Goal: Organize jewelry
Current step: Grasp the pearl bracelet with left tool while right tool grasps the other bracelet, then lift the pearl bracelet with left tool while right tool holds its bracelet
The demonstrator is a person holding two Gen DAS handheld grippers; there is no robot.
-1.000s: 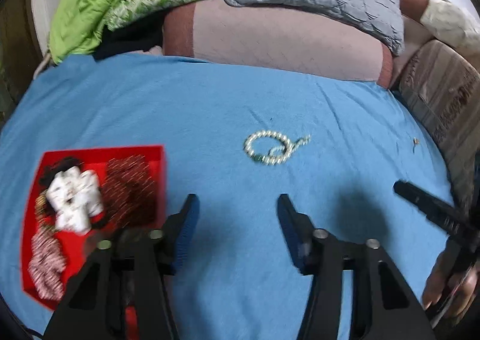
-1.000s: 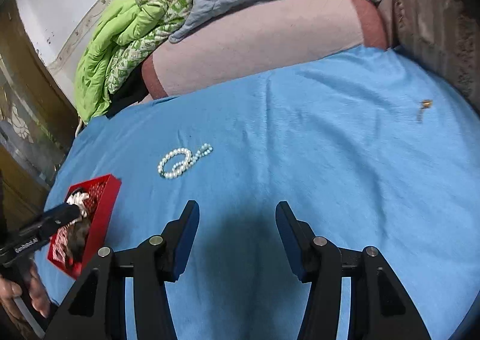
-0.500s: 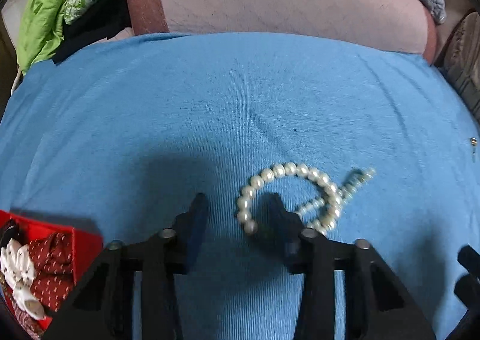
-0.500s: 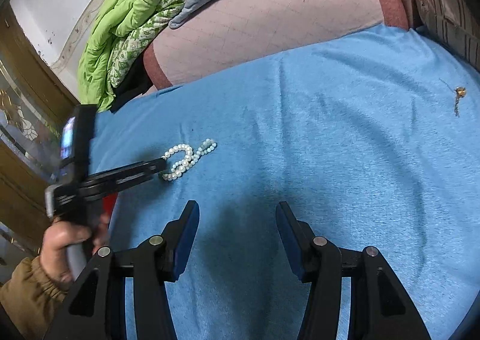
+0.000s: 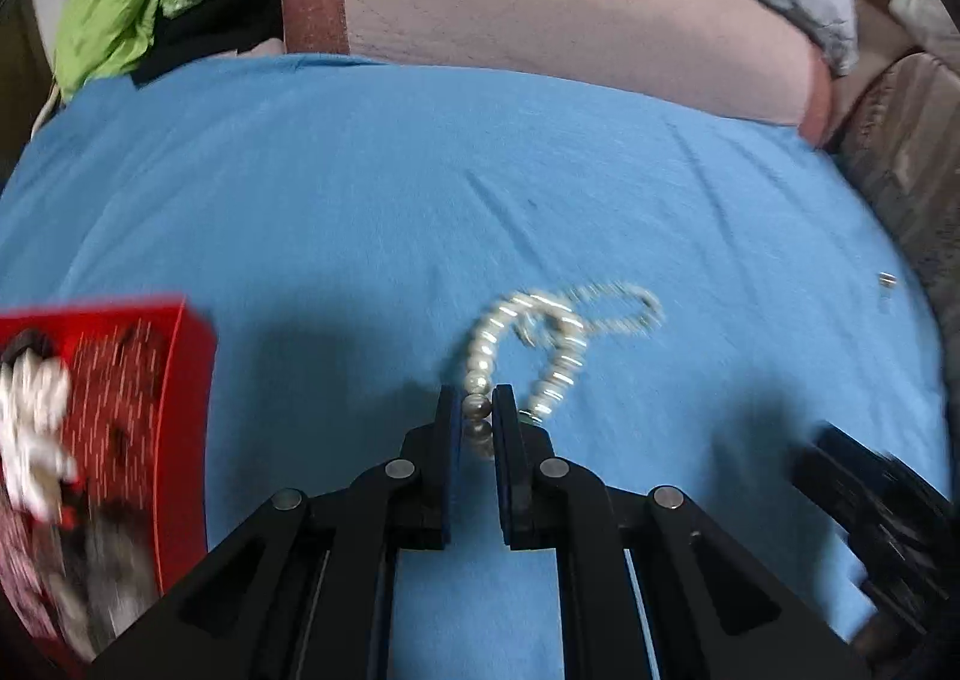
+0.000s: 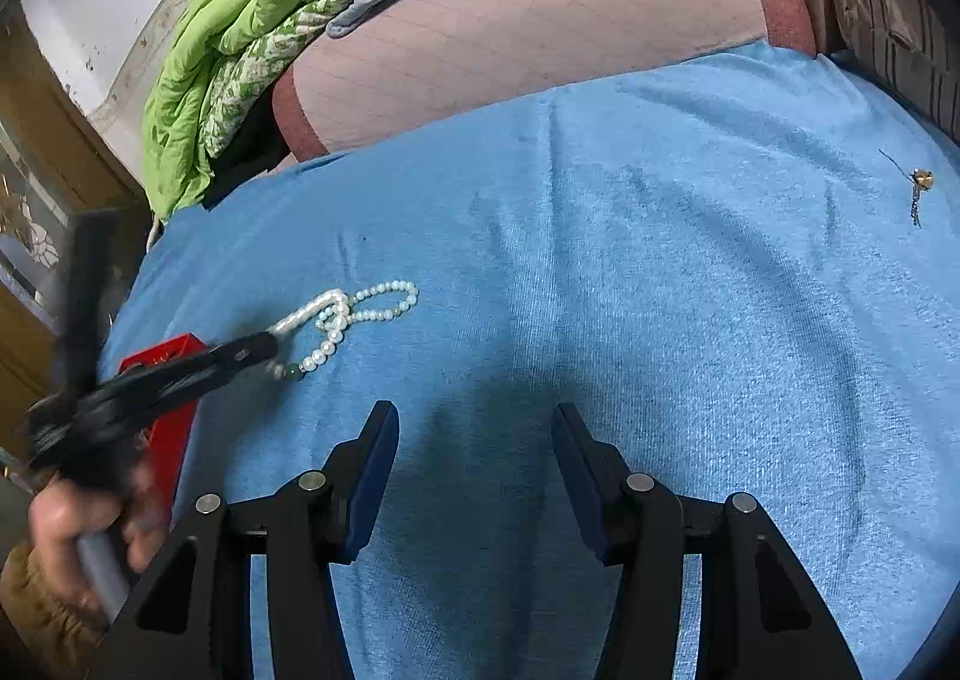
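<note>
Your left gripper (image 5: 478, 403) has just been closing, and its jaws are now pinched on the near end of the pearl bracelet (image 5: 528, 338) — you can see a couple of beads sandwiched between the blue pads right at the tips. The rest of the strand arcs away from the gripper over the blue sheet (image 5: 420, 200), curling round to the right and back towards the tips. From the right wrist view the same grip shows side-on: the black fingers come in from the left and meet the strand at its left end, with the loop trailing off to the right.

The bracelet itself is white round pearls, with a thinner run of smaller pale beads looping off the far side and at least one green bead (image 6: 292, 373) close to where you're holding it. In the left wrist view it's blurred, so the fine bits are hard to read there.

The red tray (image 5: 180, 410) sits to the left of the bracelet, near it but not touching, with white and dark red patterned fabric pieces (image 5: 36, 416) inside — too smeared to say more.

Your right gripper (image 6: 474, 476) is well to the right of the bracelet, jaws standing apart with only blue sheet between them, gripping nothing. Your left hand (image 6: 78, 524) shows wrapped round the handle.

Far off to the right of the bracelet lies a small gold-coloured piece with a short chain (image 6: 918, 185), on its own on the sheet.
</note>
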